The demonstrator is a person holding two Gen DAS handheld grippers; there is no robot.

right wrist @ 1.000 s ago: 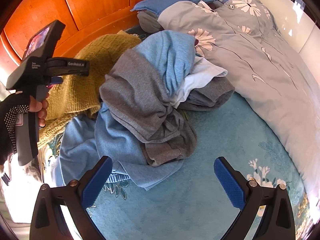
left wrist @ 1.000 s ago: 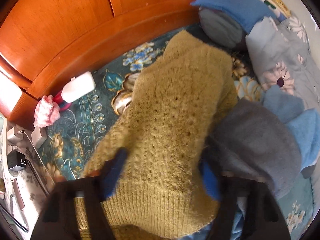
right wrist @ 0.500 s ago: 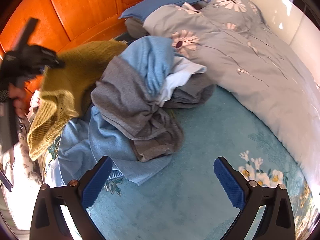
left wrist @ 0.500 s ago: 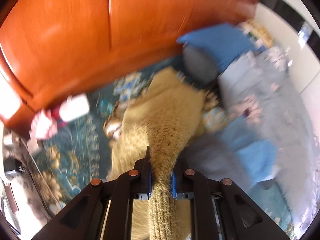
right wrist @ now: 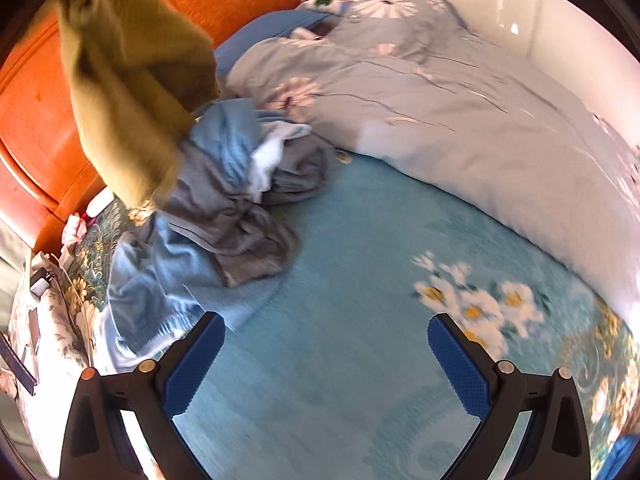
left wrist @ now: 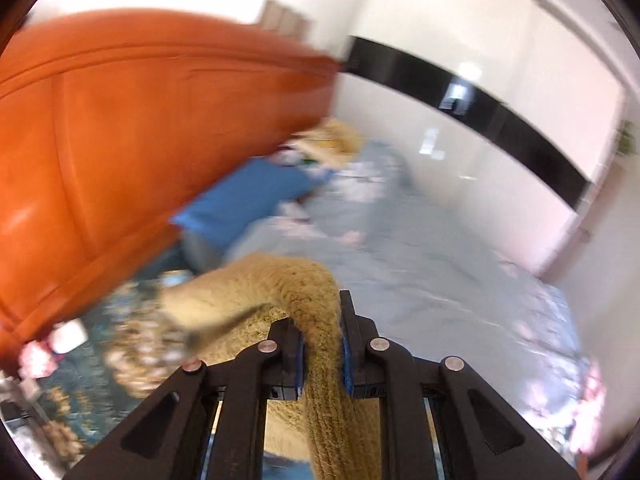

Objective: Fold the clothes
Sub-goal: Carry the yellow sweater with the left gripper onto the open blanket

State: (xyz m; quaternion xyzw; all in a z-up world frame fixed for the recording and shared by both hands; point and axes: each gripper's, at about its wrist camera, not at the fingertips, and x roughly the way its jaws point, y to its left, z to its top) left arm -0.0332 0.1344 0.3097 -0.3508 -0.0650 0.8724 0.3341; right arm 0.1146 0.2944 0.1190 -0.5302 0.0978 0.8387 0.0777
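My left gripper (left wrist: 322, 344) is shut on the ribbed hem of a mustard-yellow knit sweater (left wrist: 288, 280), which hangs lifted in the air. In the right wrist view the sweater (right wrist: 128, 92) dangles high at the upper left, above a pile of grey and light blue clothes (right wrist: 224, 208) on the bed. My right gripper (right wrist: 326, 364) is open and empty, low over the teal floral bedspread (right wrist: 360, 280), to the right of the pile.
An orange wooden headboard (left wrist: 120, 152) runs along the left. A grey floral duvet (right wrist: 460, 112) and a blue pillow (left wrist: 248, 200) lie at the back. Small items and a charger (right wrist: 40, 280) sit at the bed's left edge.
My left gripper closed on the sweater's hem and has lifted it high off the pile, tilting upward. My right gripper stayed open and shifted slightly to the right.
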